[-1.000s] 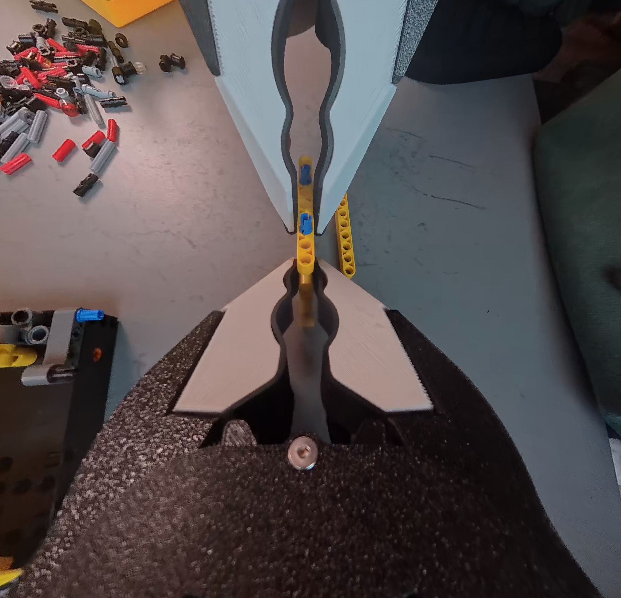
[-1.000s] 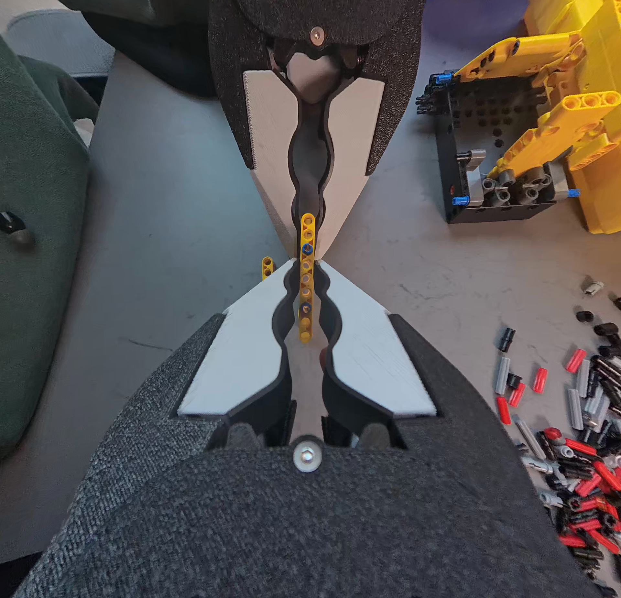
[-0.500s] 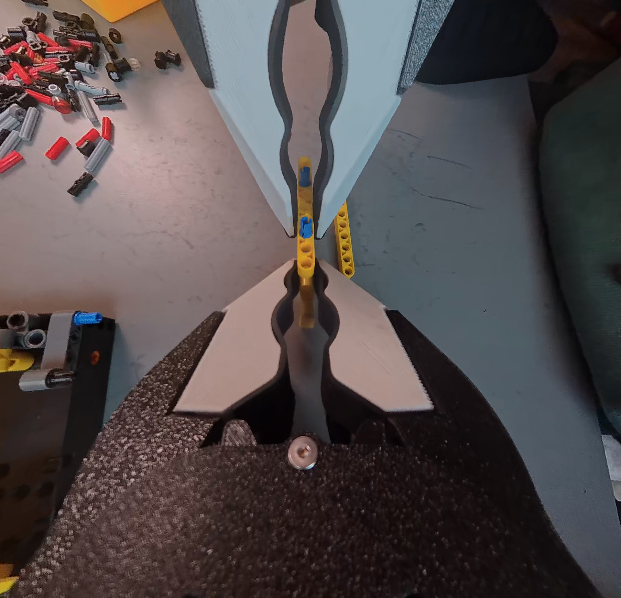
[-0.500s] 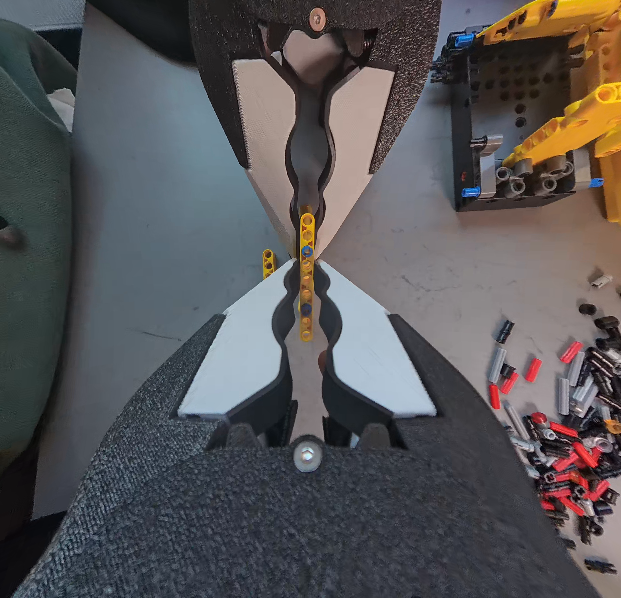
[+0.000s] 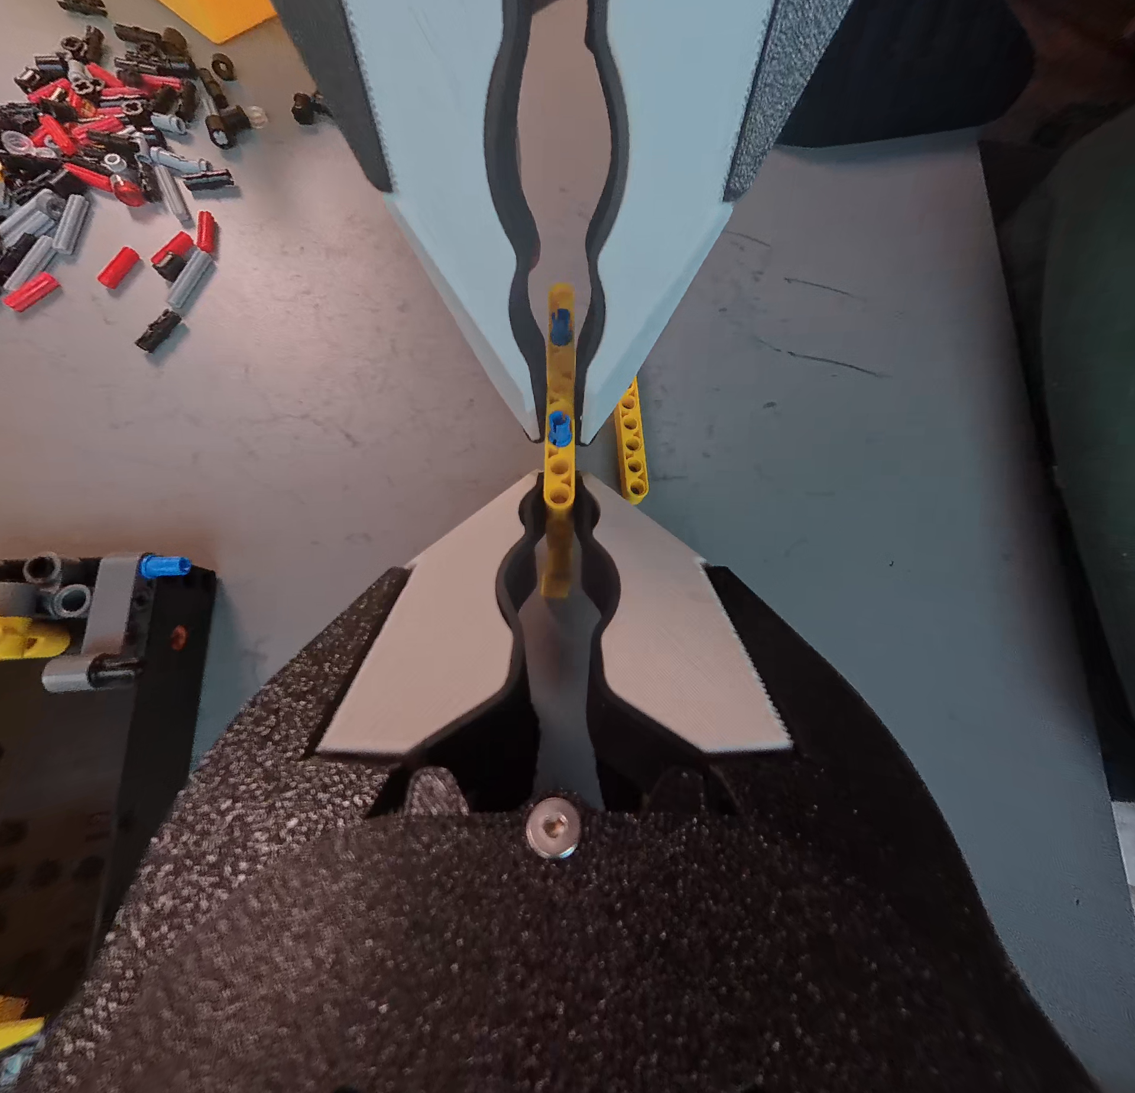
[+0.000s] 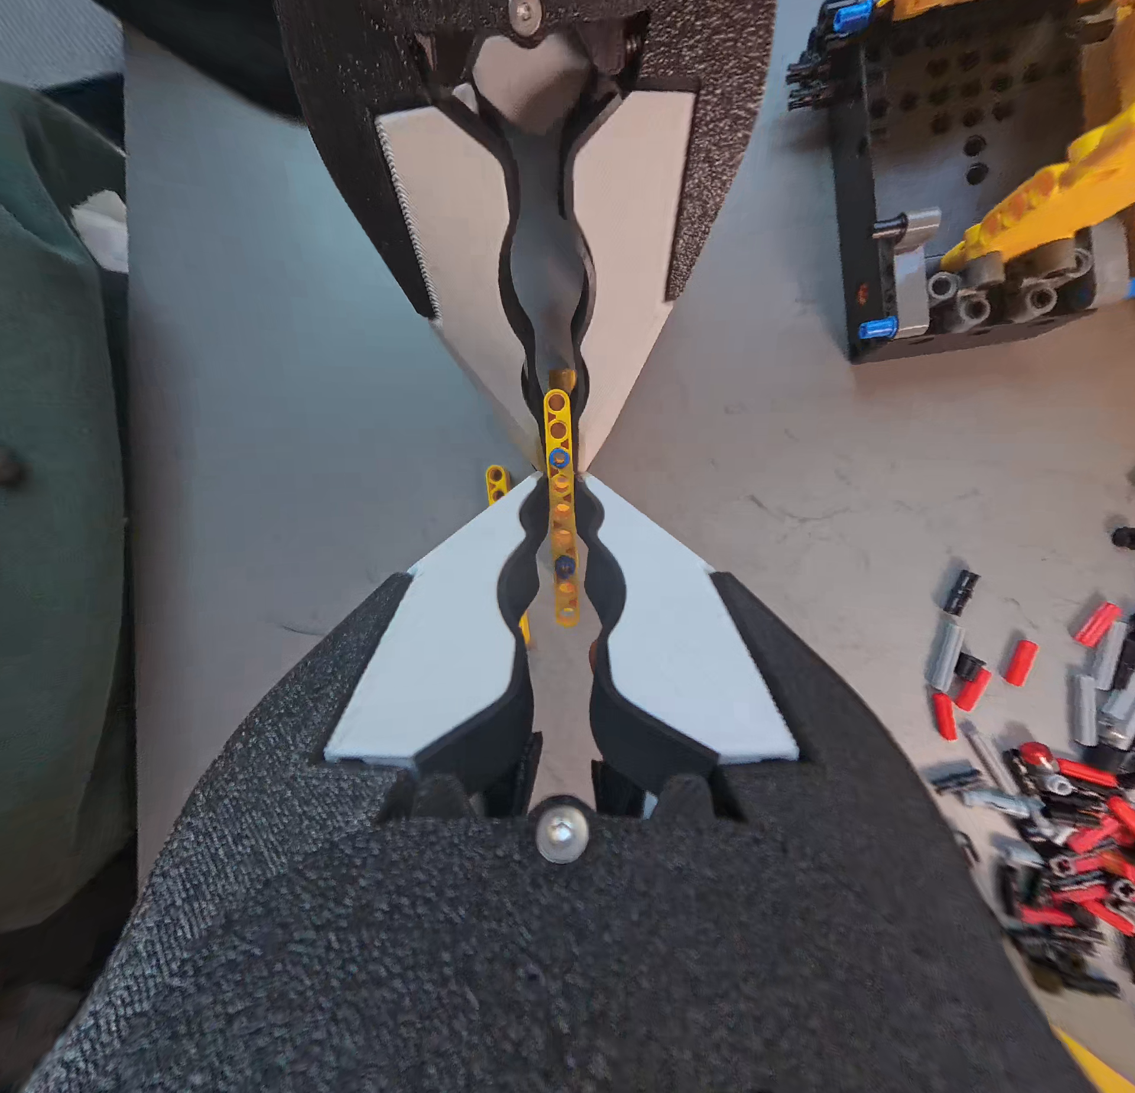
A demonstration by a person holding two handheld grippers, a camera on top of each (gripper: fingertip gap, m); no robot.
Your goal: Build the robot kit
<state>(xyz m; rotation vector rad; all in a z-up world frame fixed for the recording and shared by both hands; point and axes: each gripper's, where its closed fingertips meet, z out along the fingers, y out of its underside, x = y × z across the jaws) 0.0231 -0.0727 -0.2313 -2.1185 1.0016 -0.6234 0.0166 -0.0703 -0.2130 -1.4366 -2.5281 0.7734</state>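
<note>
A thin yellow holed beam (image 5: 560, 468) with two blue pins (image 5: 559, 423) is held between both grippers, above the grey table (image 5: 307, 388). My left gripper (image 5: 560, 487) is shut on its near end. My right gripper (image 5: 557, 436) faces it tip to tip and is shut on the far end. In the right wrist view the same beam (image 6: 562, 511) runs through my right gripper (image 6: 562, 481) into the left gripper (image 6: 562, 466). A second yellow beam (image 5: 631, 443) lies flat on the table just beside the tips; its end shows in the right wrist view (image 6: 496, 483).
A pile of red, grey and black pins (image 5: 92, 142) lies on the table, also in the right wrist view (image 6: 1056, 818). A black frame with grey and yellow parts (image 6: 958, 173) stands nearby (image 5: 92, 633). A green chair (image 6: 55, 511) borders the table edge. The tips of both grippers are at nearly the same place.
The two grippers have drawn closer, each filling more of the other's view. Both keep hold of the yellow beam. The black frame has slid toward the right view's top right.
</note>
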